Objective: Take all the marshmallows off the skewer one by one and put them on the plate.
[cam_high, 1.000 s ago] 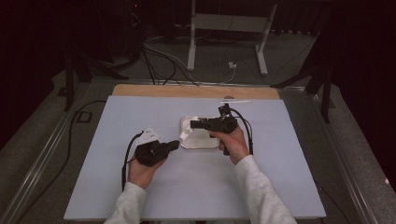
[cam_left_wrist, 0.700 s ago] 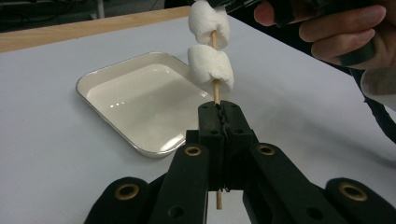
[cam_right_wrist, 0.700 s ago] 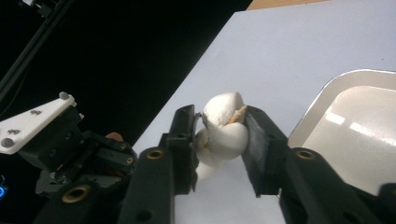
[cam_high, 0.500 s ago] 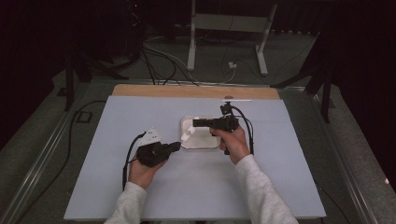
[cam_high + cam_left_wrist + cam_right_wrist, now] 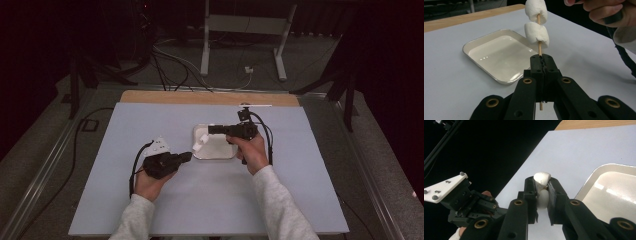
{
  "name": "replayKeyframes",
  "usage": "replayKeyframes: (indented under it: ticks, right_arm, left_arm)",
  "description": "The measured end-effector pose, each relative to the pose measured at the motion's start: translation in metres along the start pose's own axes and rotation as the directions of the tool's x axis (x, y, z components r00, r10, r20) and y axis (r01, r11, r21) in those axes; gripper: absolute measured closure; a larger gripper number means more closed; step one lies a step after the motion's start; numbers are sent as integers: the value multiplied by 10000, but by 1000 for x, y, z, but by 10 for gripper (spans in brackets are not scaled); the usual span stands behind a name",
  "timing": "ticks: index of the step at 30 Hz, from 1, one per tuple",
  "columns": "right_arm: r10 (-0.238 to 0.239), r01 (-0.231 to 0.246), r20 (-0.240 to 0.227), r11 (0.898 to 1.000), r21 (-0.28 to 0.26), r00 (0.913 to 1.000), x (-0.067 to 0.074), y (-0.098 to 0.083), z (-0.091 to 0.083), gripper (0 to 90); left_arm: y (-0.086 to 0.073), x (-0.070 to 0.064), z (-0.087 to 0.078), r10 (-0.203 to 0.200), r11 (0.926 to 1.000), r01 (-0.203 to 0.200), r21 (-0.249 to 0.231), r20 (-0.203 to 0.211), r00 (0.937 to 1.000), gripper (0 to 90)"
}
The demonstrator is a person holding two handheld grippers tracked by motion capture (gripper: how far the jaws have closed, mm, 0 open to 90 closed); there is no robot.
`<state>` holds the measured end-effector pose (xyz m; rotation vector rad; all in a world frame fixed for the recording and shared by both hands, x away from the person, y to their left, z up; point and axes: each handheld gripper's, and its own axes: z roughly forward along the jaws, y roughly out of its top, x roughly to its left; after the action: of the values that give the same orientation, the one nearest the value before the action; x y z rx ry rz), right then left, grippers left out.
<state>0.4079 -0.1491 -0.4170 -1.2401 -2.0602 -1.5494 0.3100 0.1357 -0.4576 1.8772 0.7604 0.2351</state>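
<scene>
My left gripper (image 5: 541, 62) is shut on a thin wooden skewer (image 5: 539, 48) that rises from its jaws and carries two white marshmallows (image 5: 537, 33). In the high view the left gripper (image 5: 189, 156) sits left of the metal tray (image 5: 215, 157), with the marshmallows (image 5: 200, 142) over the tray's left edge. My right gripper (image 5: 210, 130) reaches in from the right at marshmallow height. In the right gripper view its jaws have just been closing, and the right gripper (image 5: 541, 185) now presses on one marshmallow (image 5: 542, 177). The other marshmallow (image 5: 543, 198) sits farther back between the jaws.
The shallow tray (image 5: 499, 55) lies bare on the pale blue table cover (image 5: 150, 210). A wooden strip (image 5: 200, 97) runs along the table's far edge. Cables and a stand's legs lie on the dark floor beyond. The person's right hand (image 5: 604, 12) hangs above the skewer's right side.
In the high view both hands stay about where they were. The right gripper has edged slightly toward the marshmallows.
</scene>
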Motion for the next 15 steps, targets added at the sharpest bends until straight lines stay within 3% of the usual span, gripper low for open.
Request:
replayKeyframes:
  ticks: [6,7,8,9,10,11,14,15]
  right_arm:
    - [75,-78,-147,9997,-216,9999,-1,2,-3,793]
    - [316,-310,48,9951,-938,9995,-4,4,-12,801]
    - [316,-310,48,9951,-938,9995,-4,4,-12,801]
    - [394,-357,234,9896,-1396,9989,-11,12,-31,801]
    - [394,-357,234,9896,-1396,9989,-11,12,-31,801]
    - [96,-14,684,9929,-1193,9976,-10,15,-37,800]
    - [-588,675,1397,9960,-580,9884,-8,14,-41,792]
    - [-642,717,1446,9963,-476,9874,-8,13,-40,790]
  left_arm:
    - [1,0,-3,95,10000,-95,11,40,9999,900]
    - [-3,2,-3,308,9983,-288,504,-398,9987,900]
    - [-3,2,-3,308,9983,-288,504,-398,9987,900]
    - [-9,8,-5,-127,9992,137,363,-295,9995,900]
    - [-11,11,-7,-279,9992,285,292,-225,9994,900]
    - [-10,13,-9,-286,9993,295,249,-335,9990,900]
    - [-6,14,-10,-438,9990,439,-1,-392,9983,900]
    - [-5,13,-11,-407,9992,409,29,-456,9981,900]
